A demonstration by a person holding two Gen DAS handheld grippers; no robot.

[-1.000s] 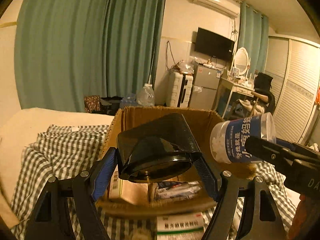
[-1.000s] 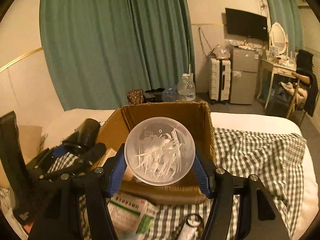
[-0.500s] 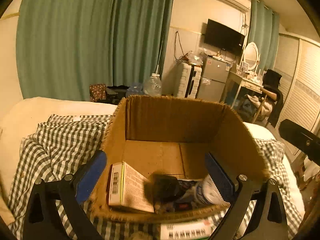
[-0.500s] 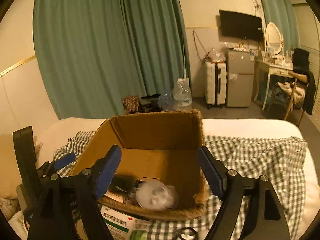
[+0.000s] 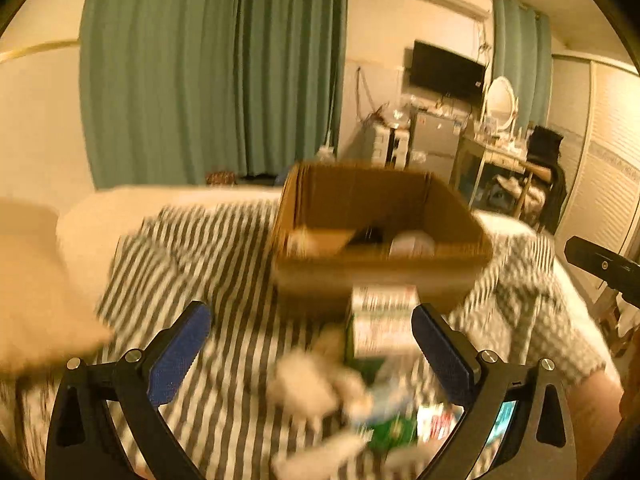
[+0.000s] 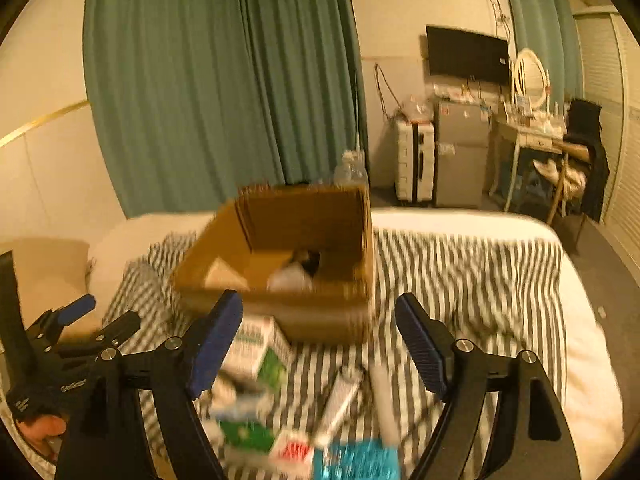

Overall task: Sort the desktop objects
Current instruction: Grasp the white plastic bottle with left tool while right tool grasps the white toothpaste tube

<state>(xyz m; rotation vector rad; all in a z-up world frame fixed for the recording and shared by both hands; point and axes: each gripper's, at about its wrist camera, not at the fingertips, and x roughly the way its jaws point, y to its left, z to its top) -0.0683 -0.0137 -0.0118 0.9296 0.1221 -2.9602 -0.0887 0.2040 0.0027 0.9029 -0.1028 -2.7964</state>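
A brown cardboard box [image 5: 380, 276] [image 6: 320, 316] stands on a checked blanket and holds a black item [image 6: 310, 260], a white tub [image 5: 412, 242] and a small carton. My left gripper [image 5: 310, 316] is open and empty, short of the box. My right gripper [image 6: 318, 302] is open too, nothing between its pads, with the box beyond them. A white and green medicine box [image 5: 380, 328] [image 6: 256, 348] lies against the box front. Blurred loose items, tubes [image 6: 340, 396] and a blue packet [image 6: 356, 460], lie nearer. The right wrist view shows the left gripper [image 6: 102, 318] at far left.
The checked blanket [image 6: 460, 272] covers a white bed. A cream pillow [image 5: 40, 280] lies at the left. Green curtains, a suitcase, a small fridge and a dressing table stand beyond the bed. A hand [image 6: 40, 428] shows at the lower left of the right wrist view.
The left gripper let go of the black item and the right let go of the clear tub; both now lie in the box. Both grippers have opened and drawn back from the box.
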